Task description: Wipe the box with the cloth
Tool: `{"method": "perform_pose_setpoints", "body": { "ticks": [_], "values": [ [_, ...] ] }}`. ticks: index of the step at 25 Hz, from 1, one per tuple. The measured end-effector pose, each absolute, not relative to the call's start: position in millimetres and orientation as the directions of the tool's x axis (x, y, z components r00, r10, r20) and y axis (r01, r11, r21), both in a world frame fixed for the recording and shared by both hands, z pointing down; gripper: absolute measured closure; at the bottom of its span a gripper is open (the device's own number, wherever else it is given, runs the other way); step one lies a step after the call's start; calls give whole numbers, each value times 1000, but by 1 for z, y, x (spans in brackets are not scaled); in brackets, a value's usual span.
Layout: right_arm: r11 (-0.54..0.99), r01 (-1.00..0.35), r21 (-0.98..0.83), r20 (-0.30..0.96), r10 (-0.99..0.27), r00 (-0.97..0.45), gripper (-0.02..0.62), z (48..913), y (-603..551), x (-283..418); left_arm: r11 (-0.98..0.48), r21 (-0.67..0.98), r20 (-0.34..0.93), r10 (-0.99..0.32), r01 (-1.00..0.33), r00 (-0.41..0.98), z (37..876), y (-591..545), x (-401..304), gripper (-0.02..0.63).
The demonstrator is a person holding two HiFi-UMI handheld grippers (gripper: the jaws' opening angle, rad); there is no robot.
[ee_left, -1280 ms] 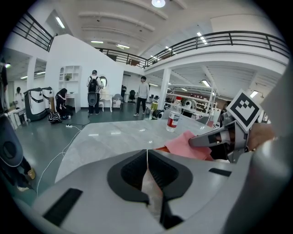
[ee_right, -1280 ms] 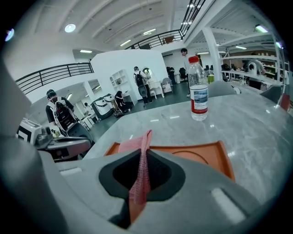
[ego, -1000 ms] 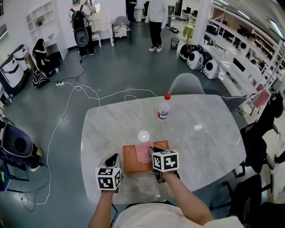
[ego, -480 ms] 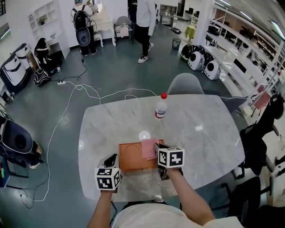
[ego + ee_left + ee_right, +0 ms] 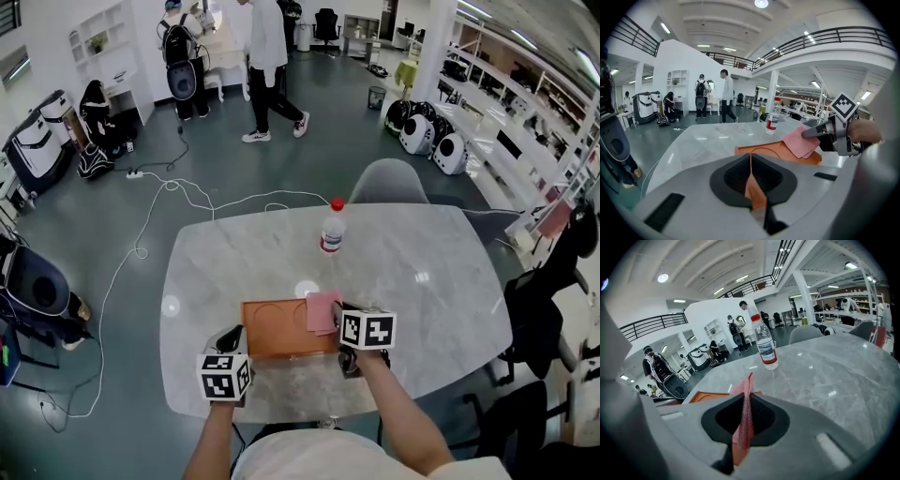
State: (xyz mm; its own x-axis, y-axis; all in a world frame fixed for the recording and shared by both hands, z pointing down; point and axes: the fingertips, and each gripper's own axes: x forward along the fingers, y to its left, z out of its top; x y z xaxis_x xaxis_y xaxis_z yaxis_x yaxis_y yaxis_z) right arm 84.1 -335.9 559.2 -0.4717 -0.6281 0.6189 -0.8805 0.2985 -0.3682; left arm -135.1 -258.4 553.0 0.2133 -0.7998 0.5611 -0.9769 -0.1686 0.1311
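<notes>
Holding the near left edge of the box [image 5: 277, 328], the left gripper [image 5: 234, 339] has its jaws shut tight on the thin orange wall. I think this stops the box from sliding. The box lies flat on the table [image 5: 441, 281], close to the person, with its open side up.

Next comes the pink cloth [image 5: 323, 311]. It hangs over the right end of the box and seems to rest on it. The right gripper [image 5: 342, 321] has its jaws closed on one edge of the cloth, and the cloth sticks out in front of them like a little flag.

A bottle [image 5: 331, 228] with a red cap stands farther back on the table, well apart from the box.

So the wiping looks to be under way, because both things are held and the cloth is on the box. The cloth covers only the right end now. The middle and left of the box are bare, and I cannot tell if they are clean. My guess is that more rubbing across the box is left to do
</notes>
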Motion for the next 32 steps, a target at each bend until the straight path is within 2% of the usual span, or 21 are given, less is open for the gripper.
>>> {"method": "perform_pose_setpoints", "body": {
  "ticks": [12,19,32],
  "values": [
    [294,-845,-446,585,-619,-524,577,563,-332,113,-114,120,561,-811,-986,162,553,-239,-117,591],
    [360,-675,-644,424,-566,-707,577,536,-316,87,-88,85,556,-823,-993,120,549,-226,-111,591],
    [449,-516,-729,309,-457,-834,577,503,-278,30,-48,53,560,-826,-997,69,540,-200,-118,591]
  ]
}}
